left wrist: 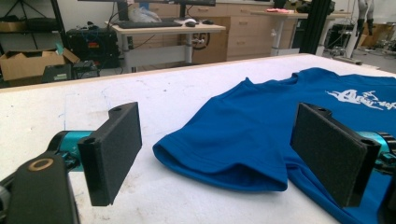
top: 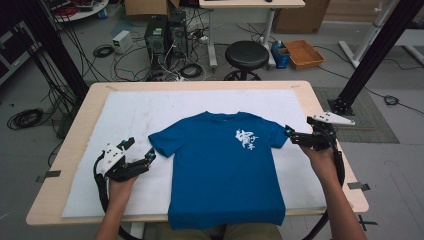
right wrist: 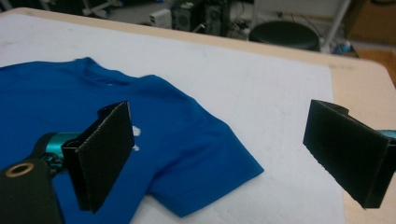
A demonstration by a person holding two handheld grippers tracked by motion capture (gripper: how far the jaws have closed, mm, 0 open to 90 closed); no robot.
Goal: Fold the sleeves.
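A blue T-shirt (top: pixel 220 160) with white print on the chest lies flat, front up, on the white cloth. Its hem hangs over the table's near edge. My left gripper (top: pixel 142 157) is open just left of the shirt's left sleeve (left wrist: pixel 224 154), which lies between and beyond its two black pads (left wrist: pixel 114 149). My right gripper (top: pixel 295 137) is open next to the right sleeve (right wrist: pixel 205 172), low over the cloth. In the right gripper view the sleeve's hem lies in the gap between the spread jaws. Neither gripper holds anything.
A white cloth (top: pixel 130 115) covers most of the wooden table (top: pixel 325 105). Beyond the far edge stand a black stool (top: pixel 246 55), computer towers with tangled cables (top: pixel 165 35) and an orange crate (top: pixel 303 53). Black frame posts rise at both sides.
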